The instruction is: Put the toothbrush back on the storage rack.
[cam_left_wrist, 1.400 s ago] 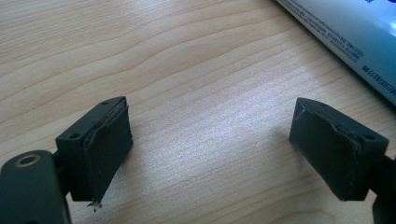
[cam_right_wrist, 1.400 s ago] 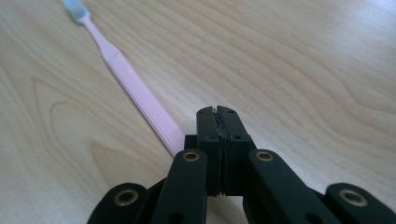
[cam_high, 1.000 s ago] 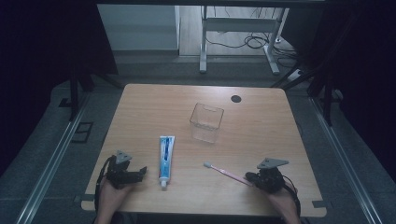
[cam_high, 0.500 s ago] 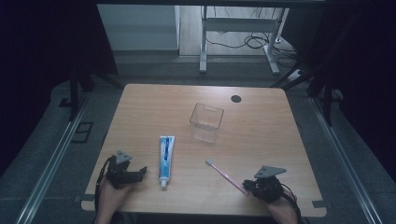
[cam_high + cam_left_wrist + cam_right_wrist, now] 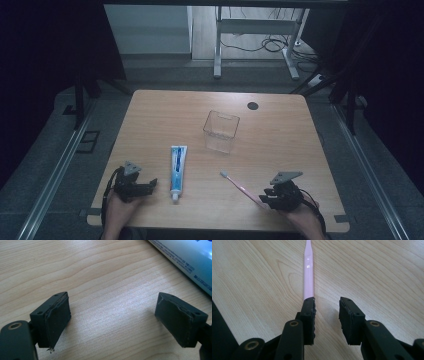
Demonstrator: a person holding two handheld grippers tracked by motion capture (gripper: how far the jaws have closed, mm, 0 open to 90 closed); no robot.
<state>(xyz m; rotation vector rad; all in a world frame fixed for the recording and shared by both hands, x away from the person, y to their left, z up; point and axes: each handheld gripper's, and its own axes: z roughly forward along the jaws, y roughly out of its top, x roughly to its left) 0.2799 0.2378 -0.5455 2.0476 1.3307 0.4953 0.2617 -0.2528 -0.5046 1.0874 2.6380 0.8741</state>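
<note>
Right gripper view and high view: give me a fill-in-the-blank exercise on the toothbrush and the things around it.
1. The toothbrush on the table is ____ in colour.
2. The right gripper has its jaws ____, with a gap between the pads.
3. The clear container holds ____.
4. The toothpaste tube lies nearer the ____ gripper.

Missing words: pink; open; nothing; left

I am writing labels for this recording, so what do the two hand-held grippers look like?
Both are black. The left hand-held gripper and the right hand-held gripper each carry a grey three-cornered plate on top and trail a black cable. Their jaws are blocky, with flat dark rubber pads and round brass-coloured rivets at the joints. No sleeves are visible.
</note>
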